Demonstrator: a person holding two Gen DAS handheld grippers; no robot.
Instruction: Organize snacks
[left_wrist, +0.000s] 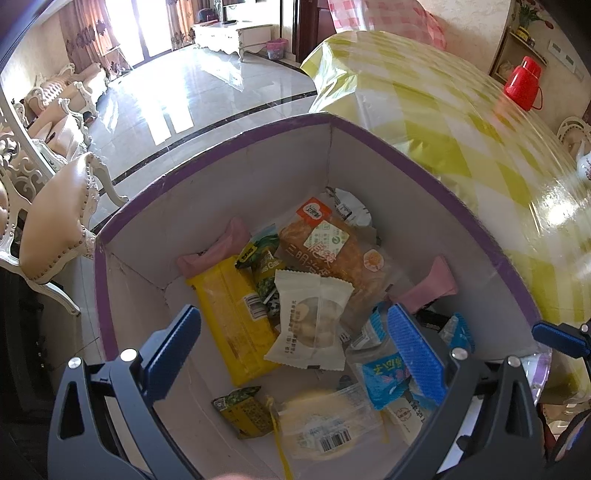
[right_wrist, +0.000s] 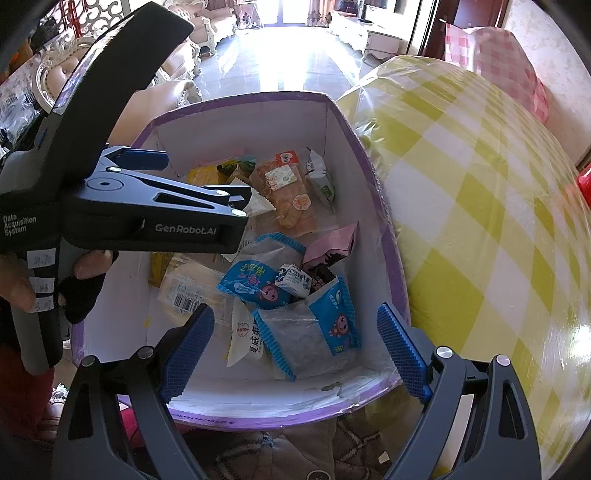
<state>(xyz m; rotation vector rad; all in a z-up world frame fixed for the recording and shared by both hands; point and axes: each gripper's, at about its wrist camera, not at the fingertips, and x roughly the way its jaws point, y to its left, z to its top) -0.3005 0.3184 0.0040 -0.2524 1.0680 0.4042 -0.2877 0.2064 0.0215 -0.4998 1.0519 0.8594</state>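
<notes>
Purple-rimmed box (right_wrist: 391, 236), on floor beside checked table (right_wrist: 480, 221), holds: 1 yellow pkt (left_wrist: 236, 317), 1 sandwich pkt (left_wrist: 332, 254), 2 pink pkts, 2+ blue pkts. My left claw (left_wrist: 295, 339) & right claw (right_wrist: 295, 345): both wide open, empty, above the box.

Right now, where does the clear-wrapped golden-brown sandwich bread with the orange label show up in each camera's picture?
Left wrist view: sandwich bread lies centre, toward the box's far corner.
Right wrist view: sandwich bread lies upper centre, beyond the left gripper.
Shared landmark: purple-rimmed cardboard box holding the snacks.
</notes>
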